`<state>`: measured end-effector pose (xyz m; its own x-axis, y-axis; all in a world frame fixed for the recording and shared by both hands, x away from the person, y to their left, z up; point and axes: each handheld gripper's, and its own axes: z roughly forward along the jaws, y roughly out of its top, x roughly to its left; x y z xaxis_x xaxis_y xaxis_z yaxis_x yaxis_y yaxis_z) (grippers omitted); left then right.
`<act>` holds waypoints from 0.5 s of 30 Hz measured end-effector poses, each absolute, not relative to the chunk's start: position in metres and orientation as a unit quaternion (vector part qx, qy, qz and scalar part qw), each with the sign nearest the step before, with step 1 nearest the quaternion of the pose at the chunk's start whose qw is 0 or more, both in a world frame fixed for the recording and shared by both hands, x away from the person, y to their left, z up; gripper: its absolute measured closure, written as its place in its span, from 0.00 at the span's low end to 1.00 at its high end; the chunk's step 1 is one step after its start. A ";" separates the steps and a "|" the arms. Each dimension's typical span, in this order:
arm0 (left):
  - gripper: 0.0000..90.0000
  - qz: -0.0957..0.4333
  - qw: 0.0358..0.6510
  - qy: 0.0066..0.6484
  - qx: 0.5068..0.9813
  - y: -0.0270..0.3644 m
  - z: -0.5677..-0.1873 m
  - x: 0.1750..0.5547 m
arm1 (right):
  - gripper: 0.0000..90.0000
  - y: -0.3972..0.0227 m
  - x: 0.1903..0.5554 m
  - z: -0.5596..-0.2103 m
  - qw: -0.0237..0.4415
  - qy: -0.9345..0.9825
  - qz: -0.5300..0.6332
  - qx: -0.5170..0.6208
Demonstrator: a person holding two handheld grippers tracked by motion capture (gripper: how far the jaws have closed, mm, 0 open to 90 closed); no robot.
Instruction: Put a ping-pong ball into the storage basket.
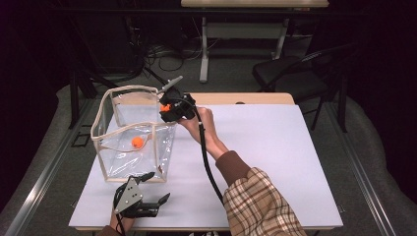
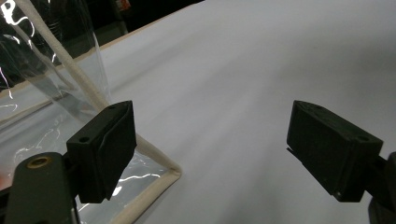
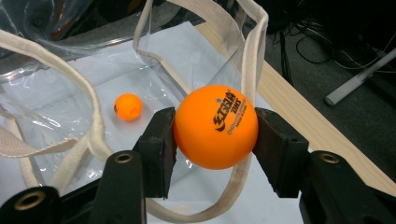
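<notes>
Pinched squarely between my right gripper's (image 3: 215, 135) two black pads was a glossy orange ball (image 3: 216, 126) with dark print and a small star on its face, held above the open rim of the clear plastic bag (image 1: 162, 147) with cream webbing edges. From the high view, that ball was just an orange speck at the bag's far right corner, while my right gripper view showed a second orange ball (image 3: 128, 107) lying on the bag's floor. My left gripper (image 1: 155, 189) rested on the white table sheet (image 1: 265, 147) just beside the bag's near corner, its jaws spread wide around nothing, and a dark chair (image 1: 290, 73) stood beyond the table.
</notes>
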<state>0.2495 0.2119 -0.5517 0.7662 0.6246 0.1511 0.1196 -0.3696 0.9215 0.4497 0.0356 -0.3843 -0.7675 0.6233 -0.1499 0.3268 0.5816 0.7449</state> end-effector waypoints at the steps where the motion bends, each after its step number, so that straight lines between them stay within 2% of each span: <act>1: 0.18 0.248 0.510 0.235 0.790 0.212 -0.552 0.249 | 0.56 0.036 0.451 -0.385 0.201 0.865 0.368 0.276; 15: 0.18 0.249 0.510 0.234 0.789 0.212 -0.551 0.250 | 0.56 0.041 0.459 -0.394 0.191 0.871 0.352 0.283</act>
